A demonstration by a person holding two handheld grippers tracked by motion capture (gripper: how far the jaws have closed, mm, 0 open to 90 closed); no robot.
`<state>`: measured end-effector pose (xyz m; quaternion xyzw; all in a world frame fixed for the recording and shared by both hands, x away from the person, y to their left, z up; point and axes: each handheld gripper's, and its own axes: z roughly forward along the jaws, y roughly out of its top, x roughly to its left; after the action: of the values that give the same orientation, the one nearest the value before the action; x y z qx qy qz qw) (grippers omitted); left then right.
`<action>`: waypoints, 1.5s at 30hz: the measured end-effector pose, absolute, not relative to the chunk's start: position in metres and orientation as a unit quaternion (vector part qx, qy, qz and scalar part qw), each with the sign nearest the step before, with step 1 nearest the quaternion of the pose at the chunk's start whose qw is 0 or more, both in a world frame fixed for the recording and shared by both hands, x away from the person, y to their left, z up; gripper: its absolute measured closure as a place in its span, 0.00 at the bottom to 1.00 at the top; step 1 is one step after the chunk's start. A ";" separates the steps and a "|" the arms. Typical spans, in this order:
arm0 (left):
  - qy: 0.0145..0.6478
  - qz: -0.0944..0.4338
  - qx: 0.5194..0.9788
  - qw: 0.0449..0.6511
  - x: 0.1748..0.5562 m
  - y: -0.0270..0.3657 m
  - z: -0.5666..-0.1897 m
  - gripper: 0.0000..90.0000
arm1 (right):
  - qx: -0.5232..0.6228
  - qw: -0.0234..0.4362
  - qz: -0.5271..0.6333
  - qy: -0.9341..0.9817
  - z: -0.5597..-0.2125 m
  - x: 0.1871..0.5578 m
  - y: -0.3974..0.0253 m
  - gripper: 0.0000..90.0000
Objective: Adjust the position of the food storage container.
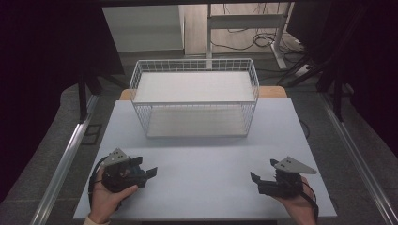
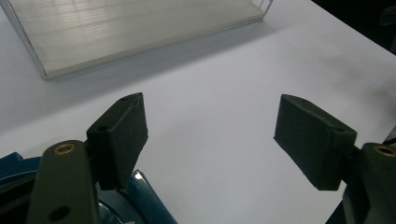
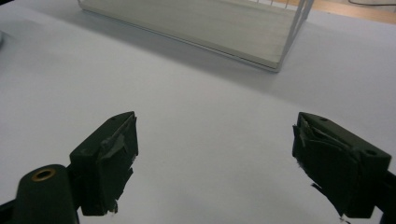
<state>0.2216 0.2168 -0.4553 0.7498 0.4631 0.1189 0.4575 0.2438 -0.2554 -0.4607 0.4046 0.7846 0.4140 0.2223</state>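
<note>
Left gripper (image 1: 146,171), held in a hand (image 1: 107,199) at the table's (image 1: 206,187) near-left edge: jaws spread, nothing between them. Centre, farther back: white wire basket (image 1: 195,101), two-tiered, standing on the table. Right gripper (image 1: 258,179), near-right: jaws likewise spread wide. No legible writing.

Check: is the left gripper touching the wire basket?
Apart. The high view shows bare table between the left gripper and the wire basket.

White wire basket (image 1: 195,101) stands beyond both claws (image 1: 149,172) (image 1: 259,181).
</note>
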 end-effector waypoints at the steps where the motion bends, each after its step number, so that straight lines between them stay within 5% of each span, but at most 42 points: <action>1: 0.463 0.120 0.750 0.457 0.222 0.217 -0.455 0.27 | 0.405 0.222 0.414 0.785 -0.461 0.244 -0.255 0.16; 28: 0.474 0.128 0.739 0.462 0.215 0.234 -0.450 0.27 | 0.390 0.231 0.382 0.805 -0.470 0.242 -0.248 0.17; 45: 0.508 0.157 0.719 0.447 0.205 0.280 -0.438 0.34 | 0.412 0.243 0.375 0.794 -0.469 0.245 -0.262 0.18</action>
<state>0.2051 0.2796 -0.4379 0.7194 0.5081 0.1574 0.4467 0.2454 -0.2618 -0.4694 0.4121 0.7938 0.3755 0.2431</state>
